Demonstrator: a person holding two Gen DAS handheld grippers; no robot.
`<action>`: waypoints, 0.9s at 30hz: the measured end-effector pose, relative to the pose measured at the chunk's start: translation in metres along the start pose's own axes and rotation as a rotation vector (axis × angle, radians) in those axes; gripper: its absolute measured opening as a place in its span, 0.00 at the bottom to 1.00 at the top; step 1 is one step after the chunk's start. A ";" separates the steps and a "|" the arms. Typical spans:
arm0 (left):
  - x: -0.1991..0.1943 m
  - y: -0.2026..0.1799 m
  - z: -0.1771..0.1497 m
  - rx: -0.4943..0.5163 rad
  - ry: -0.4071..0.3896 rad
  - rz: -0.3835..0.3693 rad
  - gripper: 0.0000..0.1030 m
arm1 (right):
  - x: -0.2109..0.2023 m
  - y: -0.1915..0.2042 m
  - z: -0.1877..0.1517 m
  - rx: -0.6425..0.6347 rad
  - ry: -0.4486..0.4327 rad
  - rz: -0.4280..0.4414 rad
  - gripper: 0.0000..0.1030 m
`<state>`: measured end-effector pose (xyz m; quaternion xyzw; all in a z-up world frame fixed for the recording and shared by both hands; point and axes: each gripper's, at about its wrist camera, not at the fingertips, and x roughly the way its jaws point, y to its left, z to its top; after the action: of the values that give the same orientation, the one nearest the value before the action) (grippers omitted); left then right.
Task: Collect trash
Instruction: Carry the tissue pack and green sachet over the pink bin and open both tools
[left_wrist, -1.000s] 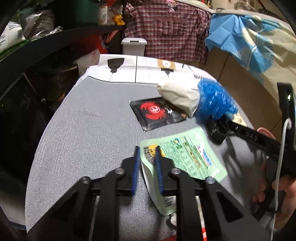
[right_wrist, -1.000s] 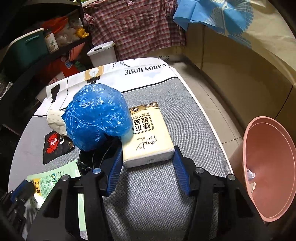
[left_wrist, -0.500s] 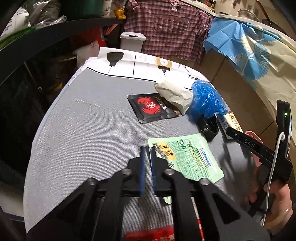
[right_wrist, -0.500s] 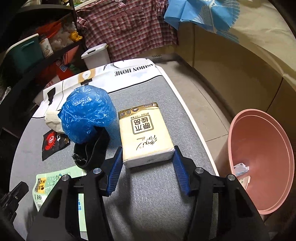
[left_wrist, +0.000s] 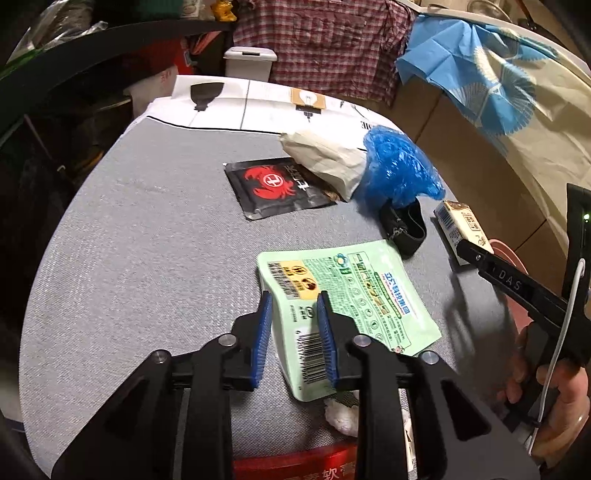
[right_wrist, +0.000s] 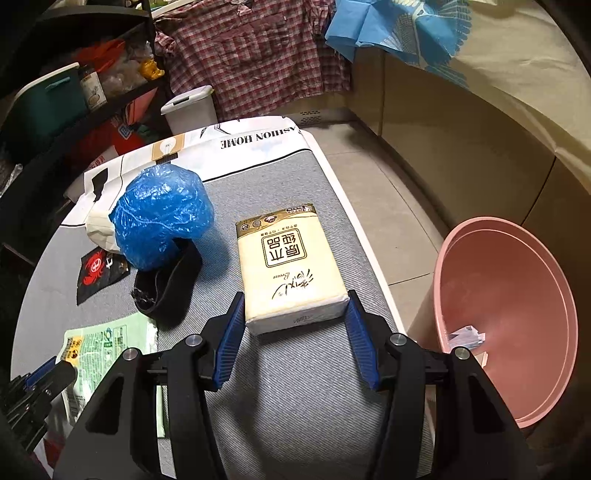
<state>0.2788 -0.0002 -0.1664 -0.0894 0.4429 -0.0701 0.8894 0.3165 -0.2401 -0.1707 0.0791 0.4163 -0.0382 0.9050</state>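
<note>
Tabletop (left_wrist: 140, 236): grey cloth on top, with a white printed strip at the far end. All the trash lies on it.
Bin (right_wrist: 506, 314): pink and round, on the floor just past the tabletop's right edge. A few bits of paper lie in the bottom.
Tissue pack (right_wrist: 291, 273): cream, lying flat near the right edge of the tabletop. Its near end sits between the jaws of the right gripper (right_wrist: 295, 332).
Right jaws: wide, one blue pad on each side of the pack's near corners. They look very close to it, but I cannot tell if they press on it.
Blue bag (right_wrist: 162, 218): crumpled, left of the pack, resting on a black band (right_wrist: 170, 291).
Paper bag (left_wrist: 325, 162): off-white, behind the blue bag and touching it.
Green pouch (left_wrist: 354, 295): flat on the tabletop, right under the left gripper (left_wrist: 293, 321). Its near left part shows in the gap between the two blue pads.
Left jaws: a narrow gap that has just been opening. The pads are not squeezing the pouch.
Black packet (left_wrist: 273, 184): flat, with a red crab on it, beyond the pouch and partly under the paper bag.
White wad (left_wrist: 343, 417): small and crumpled, at the near edge of the pouch.
</note>
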 end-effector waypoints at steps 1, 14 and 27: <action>-0.002 -0.002 -0.001 0.008 -0.018 0.001 0.16 | -0.001 -0.002 -0.001 -0.005 0.000 -0.002 0.52; -0.047 -0.009 -0.001 0.054 -0.123 -0.003 0.03 | -0.040 -0.018 -0.007 -0.038 -0.035 -0.025 0.52; -0.129 -0.026 -0.001 0.085 -0.242 0.023 0.02 | -0.132 -0.013 -0.023 -0.078 -0.100 0.034 0.52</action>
<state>0.1998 0.0008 -0.0616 -0.0546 0.3298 -0.0674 0.9401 0.2118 -0.2487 -0.0861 0.0488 0.3702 -0.0102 0.9276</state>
